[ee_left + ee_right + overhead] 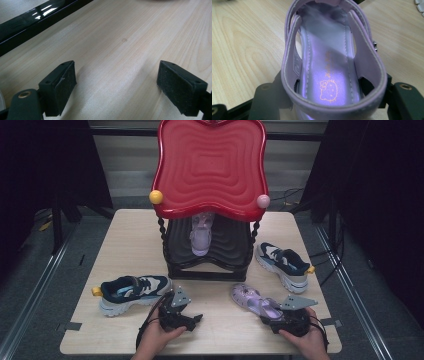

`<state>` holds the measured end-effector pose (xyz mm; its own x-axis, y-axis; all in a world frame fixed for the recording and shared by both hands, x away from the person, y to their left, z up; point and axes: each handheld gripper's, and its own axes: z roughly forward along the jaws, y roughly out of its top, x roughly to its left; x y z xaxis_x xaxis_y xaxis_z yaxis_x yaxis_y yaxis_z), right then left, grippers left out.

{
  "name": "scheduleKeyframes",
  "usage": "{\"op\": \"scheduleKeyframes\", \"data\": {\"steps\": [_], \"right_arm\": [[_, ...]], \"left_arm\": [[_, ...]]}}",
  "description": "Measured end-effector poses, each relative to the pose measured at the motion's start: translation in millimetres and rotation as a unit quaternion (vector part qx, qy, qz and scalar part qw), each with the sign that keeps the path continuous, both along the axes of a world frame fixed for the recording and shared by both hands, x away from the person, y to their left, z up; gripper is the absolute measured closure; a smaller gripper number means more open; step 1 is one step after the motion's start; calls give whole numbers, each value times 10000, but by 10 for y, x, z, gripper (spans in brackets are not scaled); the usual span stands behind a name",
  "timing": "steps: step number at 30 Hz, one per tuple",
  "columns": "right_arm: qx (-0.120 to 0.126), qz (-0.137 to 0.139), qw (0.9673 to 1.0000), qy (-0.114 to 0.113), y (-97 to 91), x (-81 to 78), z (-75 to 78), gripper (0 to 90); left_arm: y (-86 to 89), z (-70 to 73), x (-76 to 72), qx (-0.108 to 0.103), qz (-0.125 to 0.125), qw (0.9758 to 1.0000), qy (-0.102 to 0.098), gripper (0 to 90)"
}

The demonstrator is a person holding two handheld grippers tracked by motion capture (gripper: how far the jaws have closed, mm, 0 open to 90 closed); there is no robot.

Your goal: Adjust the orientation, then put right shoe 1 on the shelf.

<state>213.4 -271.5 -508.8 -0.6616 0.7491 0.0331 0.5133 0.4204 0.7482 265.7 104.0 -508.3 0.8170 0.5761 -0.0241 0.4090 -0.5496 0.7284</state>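
From above, the purple sandal [254,301] lies on the table [135,245] near its front edge, heel inside the right gripper [280,316]; a loose squeeze could drop it. The left gripper [116,85] is open over bare wood. Close up, the heel sits between the jaws; I cannot tell if they pinch.

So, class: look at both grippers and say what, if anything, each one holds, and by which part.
The right gripper has the purple sandal by its heel end, jaws either side of the heel strap. The left gripper holds nothing; its jaws stand open over the table.
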Motion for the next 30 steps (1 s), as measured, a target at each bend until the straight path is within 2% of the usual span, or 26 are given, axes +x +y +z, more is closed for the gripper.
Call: {"op": "scheduleKeyframes", "data": {"steps": [14,30], "right_arm": [[9,-48,10000,-2,-3,-8,3,369],[202,-111,9997,85,-95,-31,10,372]], "left_arm": [[2,5,1,29,-7,10000,19,153],[2,5,3,21,-14,10000,21,153]]}}
